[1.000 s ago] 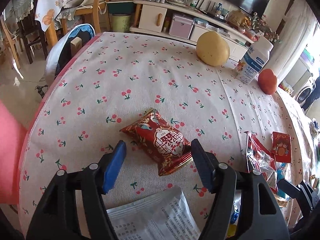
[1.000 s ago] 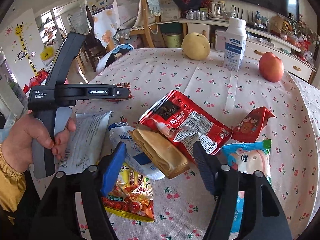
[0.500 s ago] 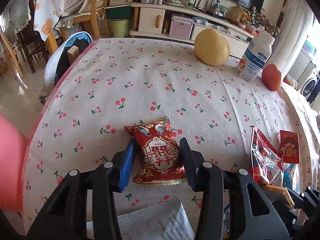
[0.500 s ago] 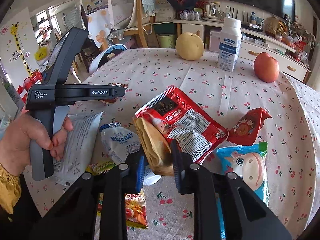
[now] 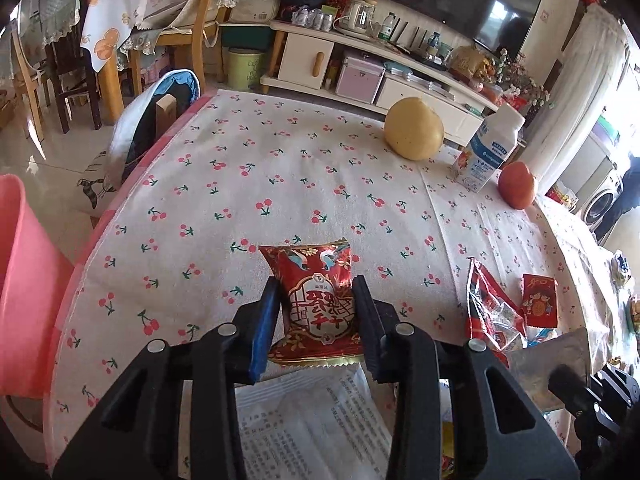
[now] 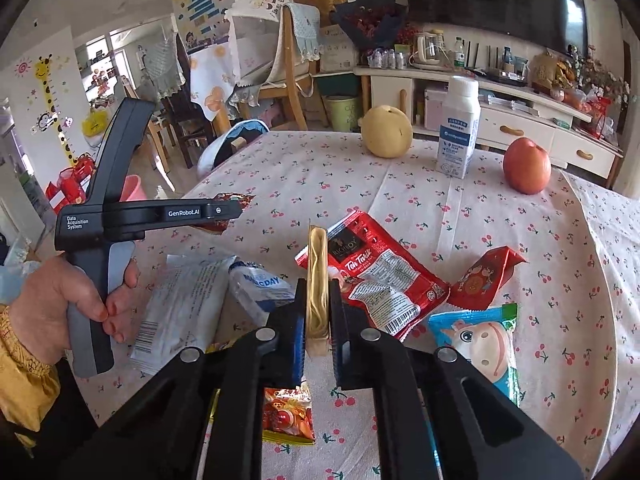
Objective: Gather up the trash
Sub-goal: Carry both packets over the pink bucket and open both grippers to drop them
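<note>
Red snack packet (image 5: pixel 316 304) sits near the surface (image 5: pixel 280 184) edge w/ your left tool (image 5: pixel 316 308) clamped on its sides. Tan wrapper (image 6: pixel 318 280) stands upright, pinched in your right tool (image 6: pixel 318 312). Red Teh Tarik pouch (image 6: pixel 376 272), blue cartoon pack (image 6: pixel 480 340) lie just beside; pear (image 6: pixel 386 132), milk bottle (image 6: pixel 458 128), apple (image 6: pixel 526 166) at far side.

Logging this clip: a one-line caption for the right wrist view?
Right gripper shut on a tan wrapper above scattered snack packets on the cherry-print tablecloth.
</note>
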### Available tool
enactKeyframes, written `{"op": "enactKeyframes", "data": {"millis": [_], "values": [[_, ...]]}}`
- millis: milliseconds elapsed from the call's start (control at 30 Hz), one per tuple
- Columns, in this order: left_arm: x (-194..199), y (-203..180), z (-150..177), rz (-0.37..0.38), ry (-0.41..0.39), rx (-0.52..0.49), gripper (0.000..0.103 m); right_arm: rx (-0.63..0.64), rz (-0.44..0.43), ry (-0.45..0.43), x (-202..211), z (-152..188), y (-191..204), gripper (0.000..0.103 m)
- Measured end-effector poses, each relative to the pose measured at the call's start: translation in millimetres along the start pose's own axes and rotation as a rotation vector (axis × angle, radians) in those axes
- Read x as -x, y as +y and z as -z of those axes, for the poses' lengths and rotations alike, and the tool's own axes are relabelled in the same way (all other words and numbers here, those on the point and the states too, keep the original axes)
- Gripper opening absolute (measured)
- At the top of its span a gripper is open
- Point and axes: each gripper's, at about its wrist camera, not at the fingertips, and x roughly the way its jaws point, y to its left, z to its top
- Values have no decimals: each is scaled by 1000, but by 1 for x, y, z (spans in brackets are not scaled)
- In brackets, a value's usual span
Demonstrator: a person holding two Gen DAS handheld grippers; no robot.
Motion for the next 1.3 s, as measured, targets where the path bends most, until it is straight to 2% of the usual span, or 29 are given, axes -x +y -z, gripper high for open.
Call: {"op": "enactKeyframes", "data": {"millis": [200, 367, 600, 667, 800, 900, 1000, 1300], "values": [[50, 21, 9, 20, -64, 68, 39, -46, -63, -23, 13, -1, 4, 11], [89, 47, 19, 3, -117, 111, 39, -117, -134, -26, 17, 1, 3, 11], [118, 90, 8, -97, -207, 144, 39, -153, -141, -30, 18, -4, 21, 11], [121, 104, 5, -97, -212, 172, 39, -141, -140, -33, 18, -8, 33, 11], [127, 132, 1, -142, -228, 212, 39, -132, -165, -33, 12, -20, 64, 11], [133, 158, -2, -145, -244, 274, 39, -132, -214, -35, 3, -34, 95, 11], [137, 183, -5, -179, -258, 327, 39, -118, -270, -39, -11, -53, 130, 11], [149, 252, -1, -183, -272, 520, 39, -46, -412, -14, -67, -103, 239, 11]]}}
